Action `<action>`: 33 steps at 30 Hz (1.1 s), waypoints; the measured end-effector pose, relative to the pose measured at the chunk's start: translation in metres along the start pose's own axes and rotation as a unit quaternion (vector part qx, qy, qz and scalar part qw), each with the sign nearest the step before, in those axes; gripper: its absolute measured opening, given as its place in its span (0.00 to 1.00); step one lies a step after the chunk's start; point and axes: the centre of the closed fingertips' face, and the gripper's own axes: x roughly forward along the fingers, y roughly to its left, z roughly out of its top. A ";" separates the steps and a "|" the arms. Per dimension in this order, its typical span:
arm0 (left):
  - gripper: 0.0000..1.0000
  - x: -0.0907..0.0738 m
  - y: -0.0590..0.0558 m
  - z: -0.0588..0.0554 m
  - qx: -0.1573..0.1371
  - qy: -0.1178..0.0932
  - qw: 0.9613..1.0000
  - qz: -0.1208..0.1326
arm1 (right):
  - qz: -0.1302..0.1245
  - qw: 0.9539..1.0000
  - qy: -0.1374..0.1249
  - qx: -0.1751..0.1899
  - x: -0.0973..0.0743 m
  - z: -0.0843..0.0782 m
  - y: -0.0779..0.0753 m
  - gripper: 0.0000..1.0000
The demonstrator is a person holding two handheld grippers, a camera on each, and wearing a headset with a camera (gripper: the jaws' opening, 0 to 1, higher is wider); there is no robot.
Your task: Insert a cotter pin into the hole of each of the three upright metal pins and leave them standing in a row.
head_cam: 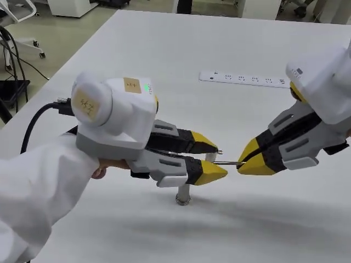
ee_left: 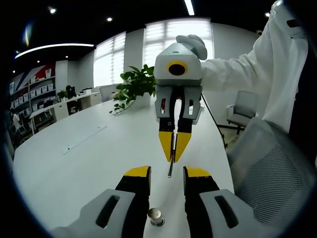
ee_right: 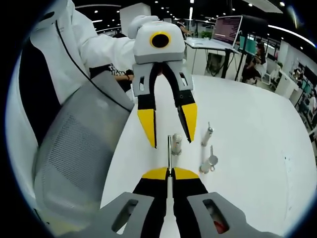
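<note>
1. Upright metal pin (ee_right: 176, 144) stands on the white table (head_cam: 164, 55), between the parted, empty jaws of your left gripper (head_cam: 222, 159).
2. Your right gripper (head_cam: 241, 164), facing it, is clamped on the cotter pin.
3. Cotter pin (ee_right: 169, 153) lies level, its long axis aimed at that metal pin, with its tip just short.

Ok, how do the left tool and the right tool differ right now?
The left tool is open; the right tool is shut. The left tool's jaws straddle an upright metal pin; the right tool grips a thin cotter pin pointed toward it. Both have yellow tips.
</note>
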 end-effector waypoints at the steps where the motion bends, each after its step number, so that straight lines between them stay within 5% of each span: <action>1: 0.26 -0.001 0.003 -0.004 0.000 0.006 1.000 0.006 | -0.002 1.000 0.004 0.004 0.002 -0.002 -0.001 0.00; 22: 0.24 -0.011 0.012 -0.063 -0.036 0.064 0.997 0.020 | -0.016 0.999 0.039 0.020 0.029 -0.019 -0.006 0.00; 33: 0.18 -0.008 0.014 -0.074 -0.036 0.075 0.997 0.001 | -0.012 0.998 0.048 0.038 0.038 -0.027 -0.008 0.00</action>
